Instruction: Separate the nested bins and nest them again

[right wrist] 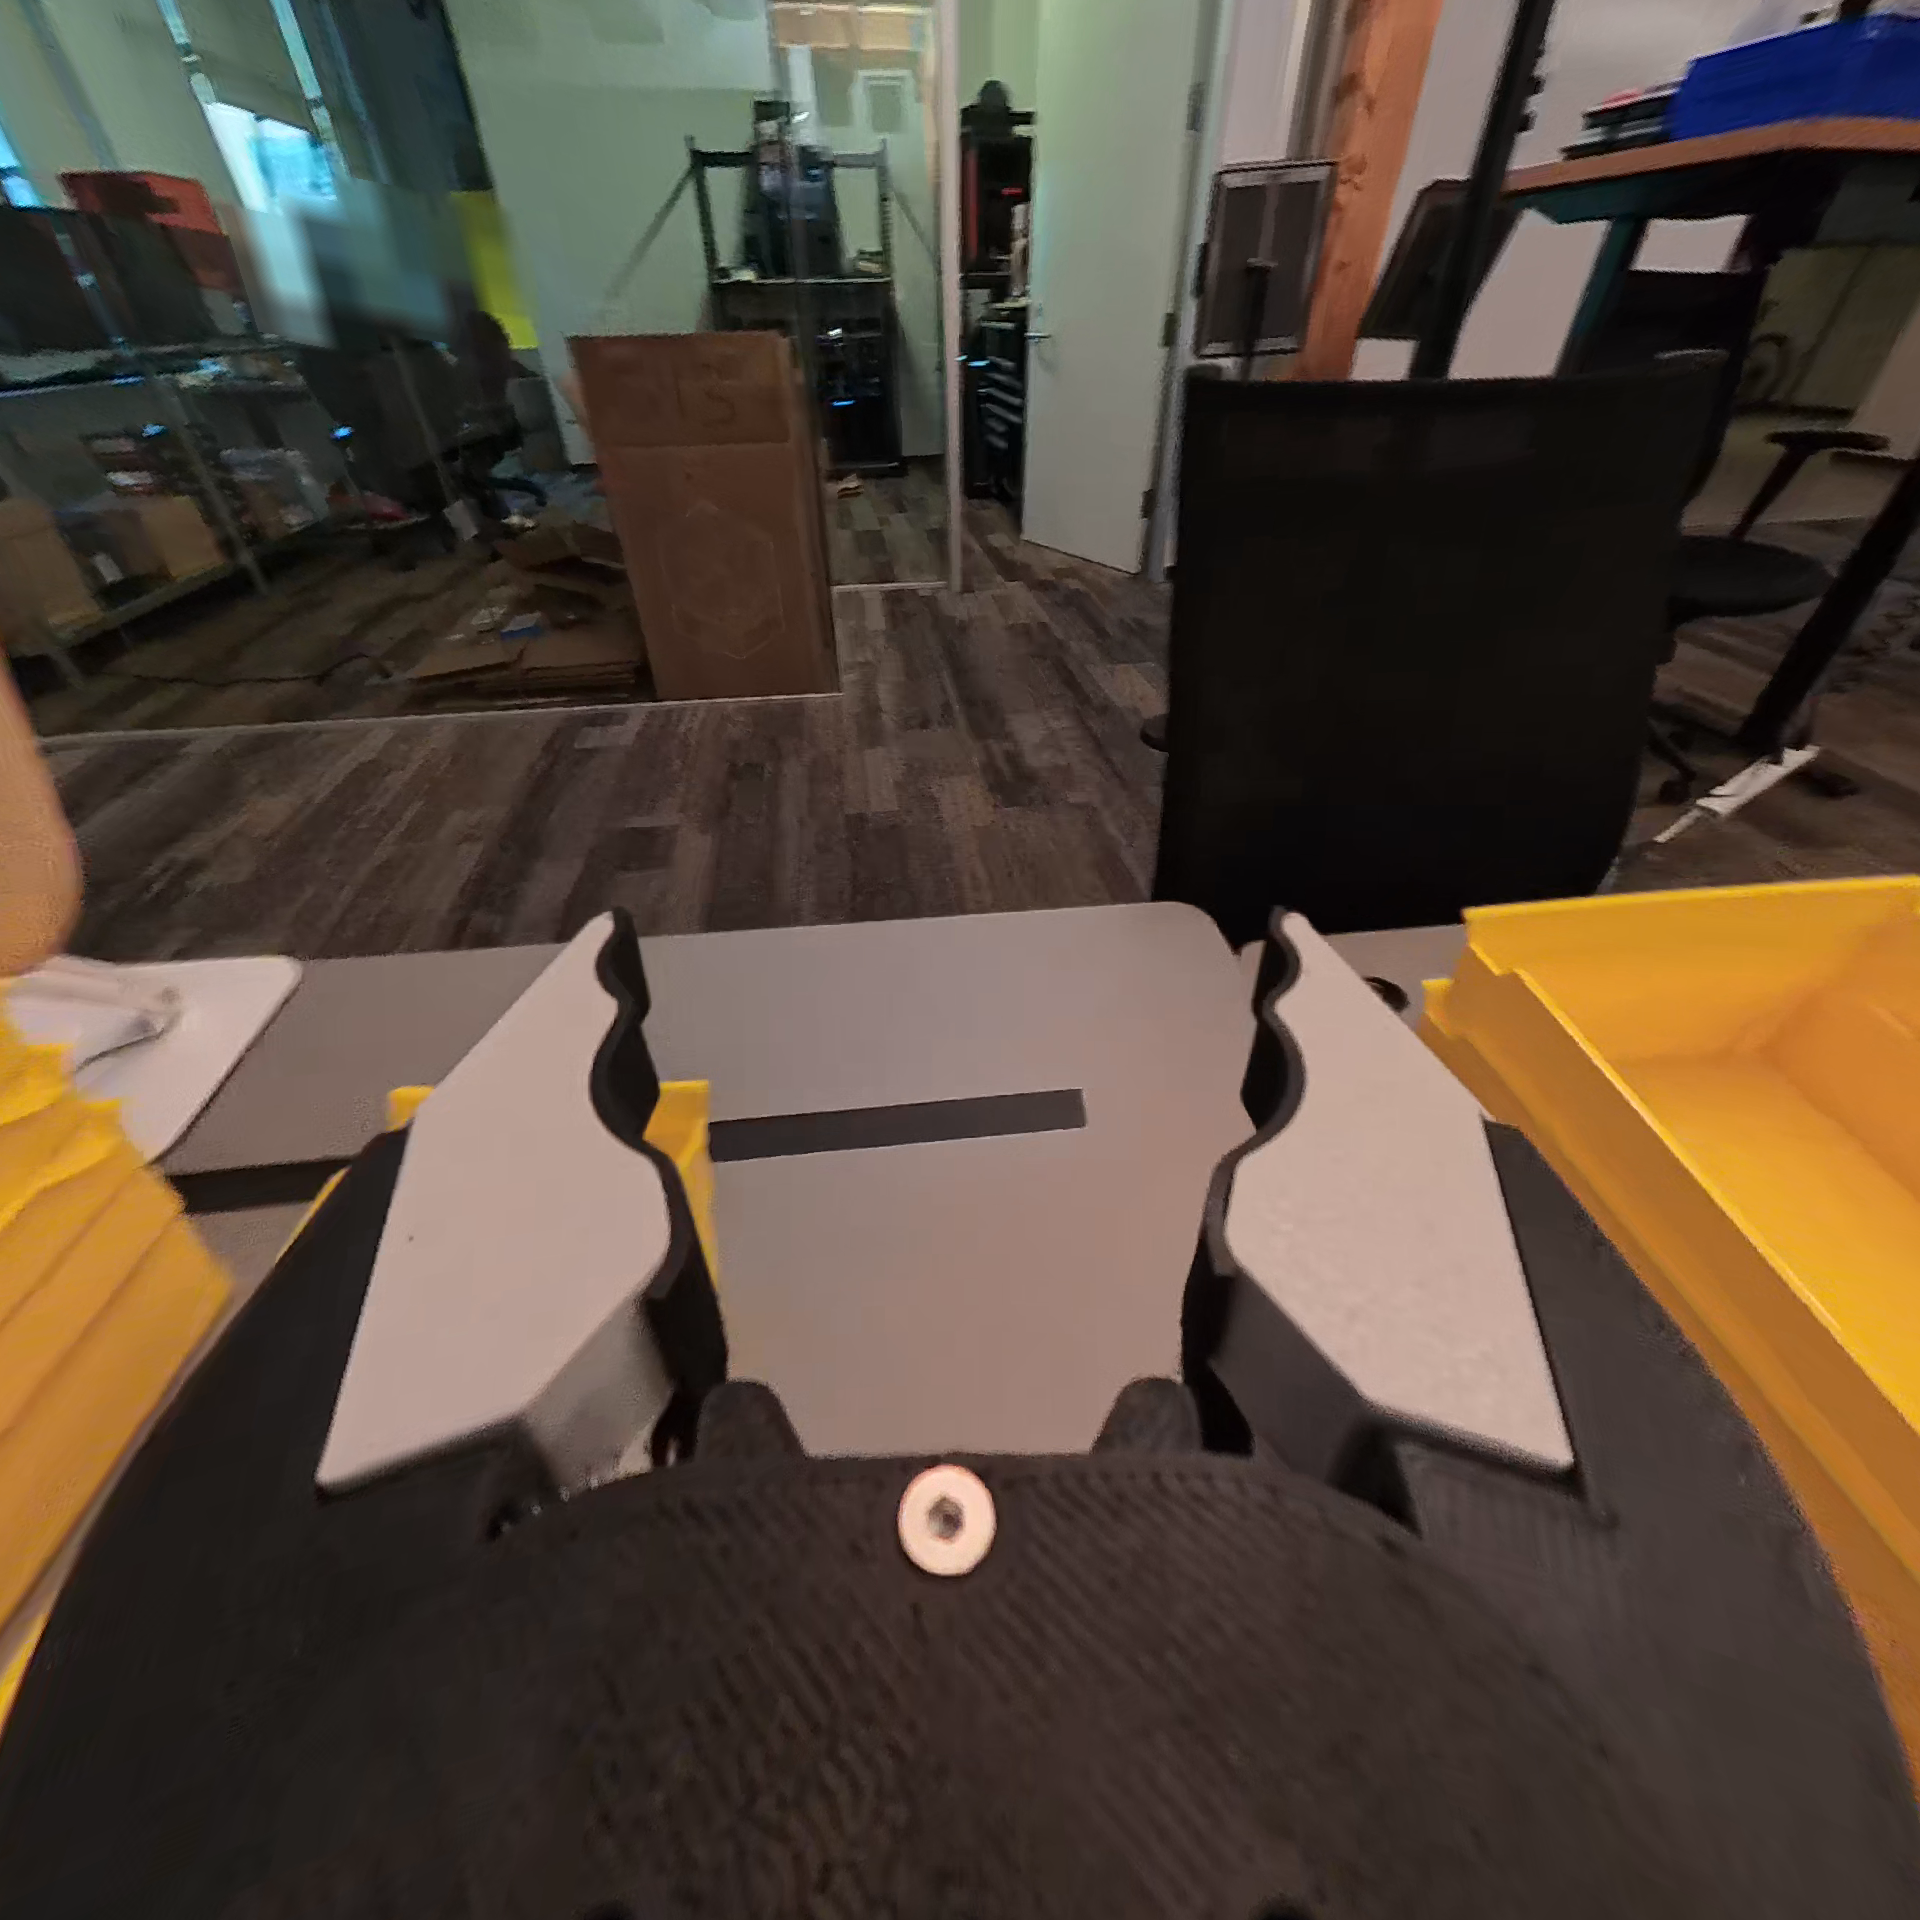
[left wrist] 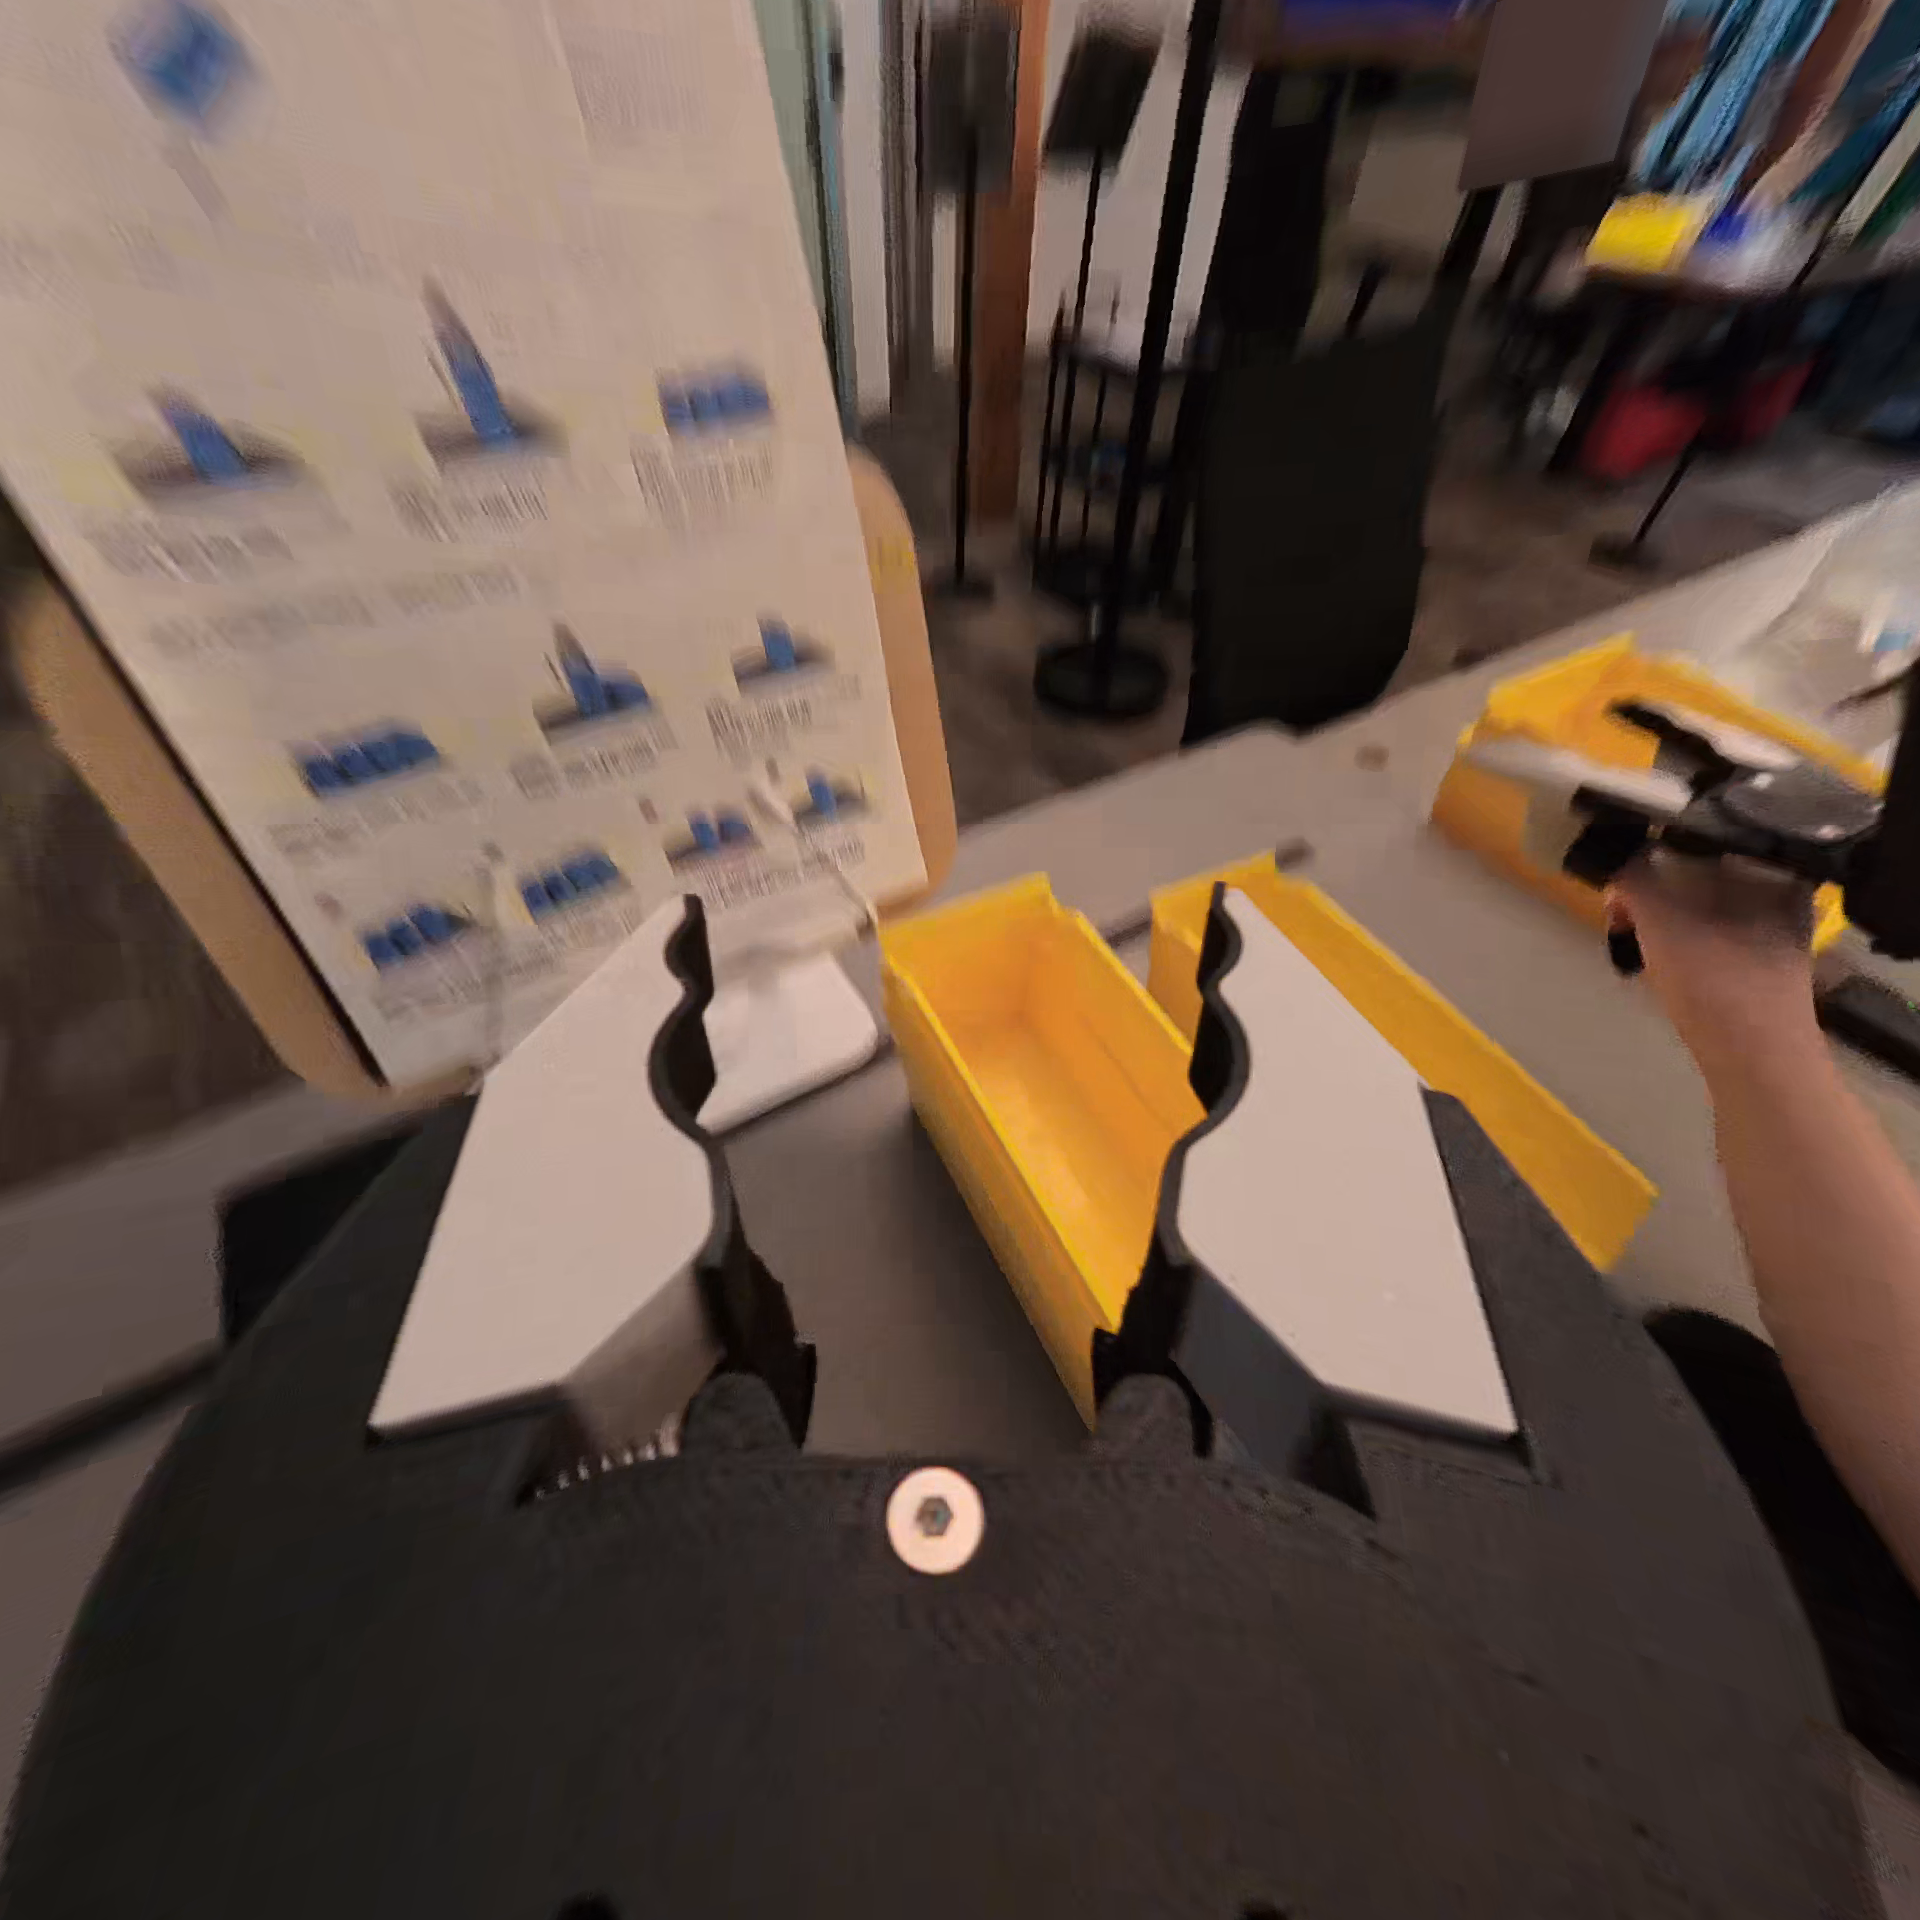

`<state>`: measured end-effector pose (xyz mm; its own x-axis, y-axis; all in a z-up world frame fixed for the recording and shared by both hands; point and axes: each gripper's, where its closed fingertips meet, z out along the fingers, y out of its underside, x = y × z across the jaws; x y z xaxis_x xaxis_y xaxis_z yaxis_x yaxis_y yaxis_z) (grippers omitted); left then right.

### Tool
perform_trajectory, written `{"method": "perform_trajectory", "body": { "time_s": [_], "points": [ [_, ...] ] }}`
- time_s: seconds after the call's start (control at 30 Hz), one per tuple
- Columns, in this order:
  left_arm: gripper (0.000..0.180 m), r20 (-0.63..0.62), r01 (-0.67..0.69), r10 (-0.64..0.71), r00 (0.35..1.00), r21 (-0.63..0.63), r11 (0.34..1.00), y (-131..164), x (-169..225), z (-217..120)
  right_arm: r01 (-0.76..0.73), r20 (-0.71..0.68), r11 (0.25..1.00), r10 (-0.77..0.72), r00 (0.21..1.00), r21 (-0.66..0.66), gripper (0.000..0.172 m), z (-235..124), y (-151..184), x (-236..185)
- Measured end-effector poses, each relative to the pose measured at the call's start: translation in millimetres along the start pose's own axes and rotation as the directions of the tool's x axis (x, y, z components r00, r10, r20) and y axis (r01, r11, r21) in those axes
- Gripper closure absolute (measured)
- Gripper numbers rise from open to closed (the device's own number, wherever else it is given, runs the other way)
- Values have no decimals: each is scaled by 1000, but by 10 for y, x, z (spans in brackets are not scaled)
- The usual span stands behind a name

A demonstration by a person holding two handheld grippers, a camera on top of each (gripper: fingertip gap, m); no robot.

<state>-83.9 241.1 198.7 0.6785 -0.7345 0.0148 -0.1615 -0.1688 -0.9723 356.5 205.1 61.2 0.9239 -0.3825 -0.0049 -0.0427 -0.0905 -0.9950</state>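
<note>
A grey worktop is seen carrying three yellow bins, all separated and none nested; a large printed board is propped at the worktop's far left edge on a white stand; an office chair stands beyond the far edge.

The key relation is judged to be the first narrow bin against the left gripper; this bin lies just below and ahead of the jaws, its long axis running away along the fingers' own line, its right wall close against the right finger; a clear gap is left between the left finger and the bin's left wall, so nothing is gripped; jaws fairly wide, empty. A second narrow bin lies parallel just to the right, partly hidden behind that finger.

The third, wider bin sits toward the worktop's far right corner; the right gripper is seen hovering beside it, jaws wide, only bare worktop and a dark strip between the fingers; this bin lies just right of them.

The left gripper is judged nearer to a narrow bin; a small shift rightward or a closing on the wall would probably be needed; the left view is blurred, so exact contact cannot be told.
</note>
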Motion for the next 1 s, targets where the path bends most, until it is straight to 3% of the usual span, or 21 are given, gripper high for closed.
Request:
{"method": "perform_trajectory", "body": {
  "time_s": [0.07, 0.13, 0.2, 0.33, 0.43, 0.53, 0.63, 0.83, 1.0],
  "points": [
    [96, 27, -68, 63, 998, 240, 968, -279, -89, -407, -5, 70, 1000, 7, 997, -25, 50, -107, -103, -150],
    [122, 62, -118, 101, 993, 472, 874, -472, -134, -819, -33, 159, 998, 41, 986, -52, 44, -282, -216, -346],
    [129, 44, -115, 109, 993, 574, 811, -525, -128, -1084, -57, 242, 997, 68, 968, -50, 42, -502, -378, -558],
    [111, -45, -86, 136, 990, 574, 814, -376, -62, -1204, 56, 293, 980, 2, 956, -189, 42, -766, -415, -853],
    [90, -29, -58, 86, 996, 527, 848, -172, -262, -1169, 153, 289, 939, -61, 955, -307, 34, -686, -365, -1003],
    [91, 0, -59, 67, 998, 476, 878, 19, -561, -1089, 266, 311, 786, -100, 945, -558, 22, -619, 6, -1114],
    [91, -25, -35, 48, 999, 384, 923, 180, -704, -982, 254, 307, 659, -37, 951, -708, 22, -616, 329, -1250],
    [95, -129, 1, 51, 990, 375, 927, 216, -560, -905, 206, 254, 512, 26, 967, -834, 22, -597, 1048, -1483],
    [94, -176, 3, 61, 983, 340, 940, 285, -468, -830, 210, 199, 417, -70, 978, -885, 22, -606, 1496, -1328]
  ]
}}
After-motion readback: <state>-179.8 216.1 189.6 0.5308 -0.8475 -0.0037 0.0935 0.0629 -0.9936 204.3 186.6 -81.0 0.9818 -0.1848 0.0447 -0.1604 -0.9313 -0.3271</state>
